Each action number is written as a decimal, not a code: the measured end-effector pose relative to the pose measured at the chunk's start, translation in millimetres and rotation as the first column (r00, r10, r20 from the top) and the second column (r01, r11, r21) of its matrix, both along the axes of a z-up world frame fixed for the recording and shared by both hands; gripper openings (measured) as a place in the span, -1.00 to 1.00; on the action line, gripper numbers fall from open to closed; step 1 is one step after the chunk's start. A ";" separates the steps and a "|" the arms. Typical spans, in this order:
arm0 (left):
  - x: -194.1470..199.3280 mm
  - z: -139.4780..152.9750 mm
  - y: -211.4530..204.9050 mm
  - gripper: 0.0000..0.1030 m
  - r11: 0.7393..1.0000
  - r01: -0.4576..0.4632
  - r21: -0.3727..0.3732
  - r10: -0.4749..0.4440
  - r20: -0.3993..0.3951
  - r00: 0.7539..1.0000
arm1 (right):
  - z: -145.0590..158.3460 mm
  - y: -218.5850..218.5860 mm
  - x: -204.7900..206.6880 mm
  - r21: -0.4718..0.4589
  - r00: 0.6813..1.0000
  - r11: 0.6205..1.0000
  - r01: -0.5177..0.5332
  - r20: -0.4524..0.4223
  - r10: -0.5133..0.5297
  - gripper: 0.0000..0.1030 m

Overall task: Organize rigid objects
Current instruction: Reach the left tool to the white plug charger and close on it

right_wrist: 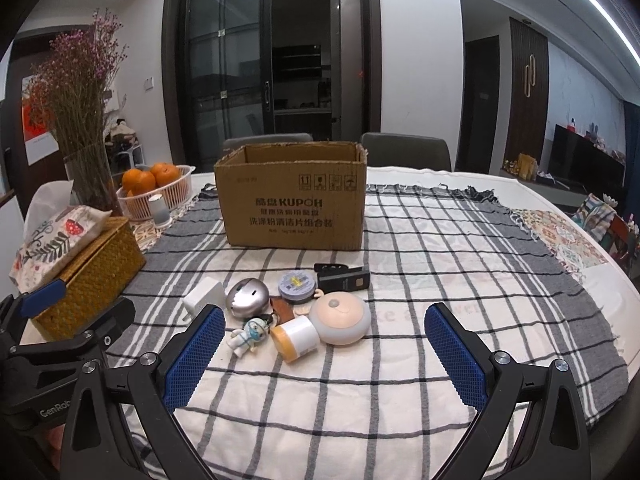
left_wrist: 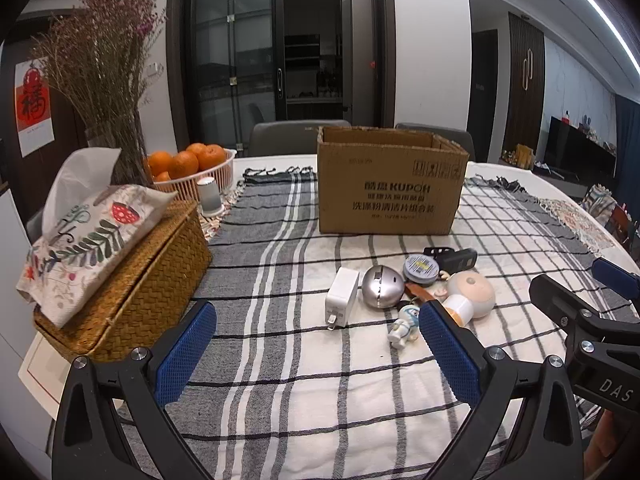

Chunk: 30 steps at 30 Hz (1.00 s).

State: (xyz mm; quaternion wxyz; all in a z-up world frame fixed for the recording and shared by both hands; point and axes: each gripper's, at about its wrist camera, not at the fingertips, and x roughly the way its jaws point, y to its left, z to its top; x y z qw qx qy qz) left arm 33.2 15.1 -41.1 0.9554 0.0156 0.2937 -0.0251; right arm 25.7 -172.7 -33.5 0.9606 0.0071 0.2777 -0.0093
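Observation:
A pile of small objects lies on the checked cloth in front of an open cardboard box (left_wrist: 390, 184) (right_wrist: 294, 204): a white charger (left_wrist: 342, 296) (right_wrist: 202, 296), a silver ball (left_wrist: 382, 286) (right_wrist: 247, 297), a round tin (left_wrist: 420, 268) (right_wrist: 297, 287), a black device (left_wrist: 456, 259) (right_wrist: 344, 278), a big-headed doll (left_wrist: 468, 294) (right_wrist: 332, 322) and a small white figurine (left_wrist: 404, 326) (right_wrist: 250, 334). My left gripper (left_wrist: 316, 344) is open and empty, short of the charger. My right gripper (right_wrist: 326, 344) is open and empty, just before the doll and figurine.
A wicker box with a tissue pouch (left_wrist: 124, 280) (right_wrist: 86, 276) sits at the left. Behind it stand a basket of oranges (left_wrist: 192, 168) (right_wrist: 156, 188), a small white jar (left_wrist: 209, 196) and a vase of dried flowers (left_wrist: 108, 80). Two chairs stand behind the table.

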 end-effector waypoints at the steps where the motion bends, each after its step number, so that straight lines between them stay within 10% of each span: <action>1: 2.5 -2.1 0.3 1.00 1.000 0.001 0.004 -0.001 -0.006 1.000 | -2.4 1.2 3.1 -0.001 1.000 1.000 -0.003 -0.008 0.003 0.96; 12: 31.9 -26.3 3.1 0.98 0.997 0.035 0.067 -0.033 -0.026 0.999 | -35.4 14.8 39.3 -0.023 0.993 0.998 -0.056 -0.105 0.053 0.76; 30: 85.8 -60.1 -10.5 0.40 0.981 0.182 0.064 -0.173 -0.125 0.977 | -88.1 28.1 87.7 -0.060 0.957 0.987 -0.149 -0.260 0.129 0.33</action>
